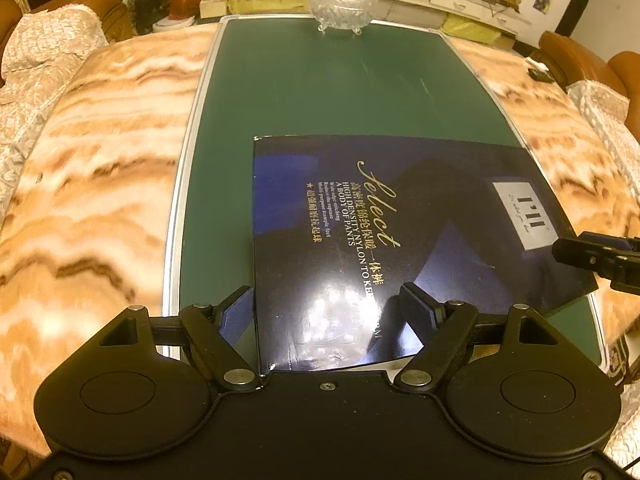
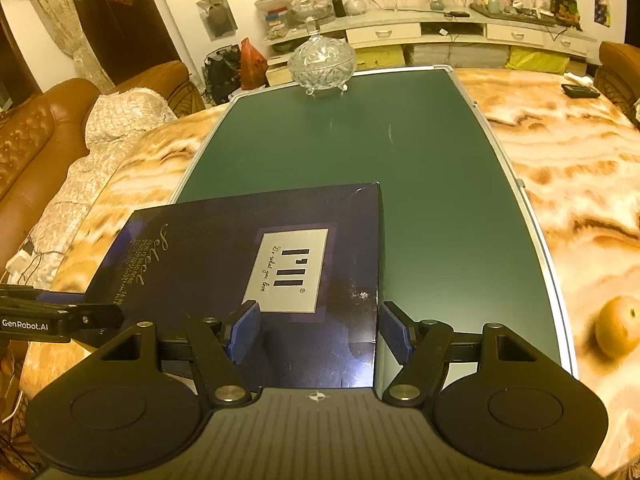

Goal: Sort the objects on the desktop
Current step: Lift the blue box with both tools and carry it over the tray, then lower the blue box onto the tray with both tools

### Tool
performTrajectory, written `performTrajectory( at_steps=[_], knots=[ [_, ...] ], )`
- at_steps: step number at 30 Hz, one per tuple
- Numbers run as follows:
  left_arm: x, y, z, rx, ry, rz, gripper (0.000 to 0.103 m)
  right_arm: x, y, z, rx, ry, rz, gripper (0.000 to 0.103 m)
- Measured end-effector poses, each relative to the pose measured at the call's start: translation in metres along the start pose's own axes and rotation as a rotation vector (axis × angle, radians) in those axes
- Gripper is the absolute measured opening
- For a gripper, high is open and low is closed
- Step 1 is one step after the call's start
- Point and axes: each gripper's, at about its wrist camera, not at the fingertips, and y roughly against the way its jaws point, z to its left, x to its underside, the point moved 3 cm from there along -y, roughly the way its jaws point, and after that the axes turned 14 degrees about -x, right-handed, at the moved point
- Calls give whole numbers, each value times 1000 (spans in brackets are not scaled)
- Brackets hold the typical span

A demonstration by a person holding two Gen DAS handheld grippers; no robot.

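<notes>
Cardboard, flat and glossy: I judge the dark box (image 1: 400,240) light, stiff and slippery on its face, so I would take it by its edges. It lies low in both frames on the green board (image 1: 320,92) atop the counter (image 1: 100,160). My left gripper (image 1: 330,314) and right gripper (image 2: 318,334) each straddle a near corner, jaws apart, gripping nothing.
</notes>
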Motion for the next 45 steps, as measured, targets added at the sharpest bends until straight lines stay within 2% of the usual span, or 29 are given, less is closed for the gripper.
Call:
performTrajectory(
  at_steps=[4,5,6,7,8,9,11,13,14,15,18,23,27,31,33,37,42,45],
  knots=[
    [19,9,1,0,-6,8,78,17,10,7,-1,1,4,70],
    [24,9,-2,44,-18,19,71,22,12,9,-8,1,5,70],
    [28,10,-5,88,-29,30,50,26,12,11,-68,-20,21,31],
    [31,11,-13,139,-38,48,47,30,10,16,-114,-33,35,17],
    [34,13,-20,177,-49,61,47,33,9,24,-106,-19,36,16],
    [35,18,-31,119,-75,36,47,37,9,32,-98,-6,37,20],
    [37,25,-44,68,-116,6,48,43,7,48,-81,21,39,20],
    [38,26,-48,43,-124,-3,58,47,8,59,-65,42,32,31],
    [37,24,-46,40,-116,2,66,45,14,57,-57,44,16,56],
    [37,23,-44,37,-109,6,73,45,20,54,-38,55,-8,76],
    [35,17,-38,28,-85,20,75,42,37,27,16,62,-41,77],
    [33,9,-29,12,-45,42,77,42,58,-42,57,-75,-64,80],
    [30,3,-30,10,-25,55,82,52,63,-102,74,-197,-56,85],
    [25,4,-36,12,-6,51,88,59,55,-139,54,-272,-33,86],
    [21,4,-38,9,-4,49,90,61,50,-153,29,-297,-32,86],
    [14,-4,-46,68,24,76,92,61,41,-169,-48,-347,-45,86],
    [7,-17,-64,60,23,80,91,57,31,-179,-101,-376,-42,83],
    [6,-22,-72,116,25,98,87,55,24,-178,-123,-374,-31,80]
  ],
)
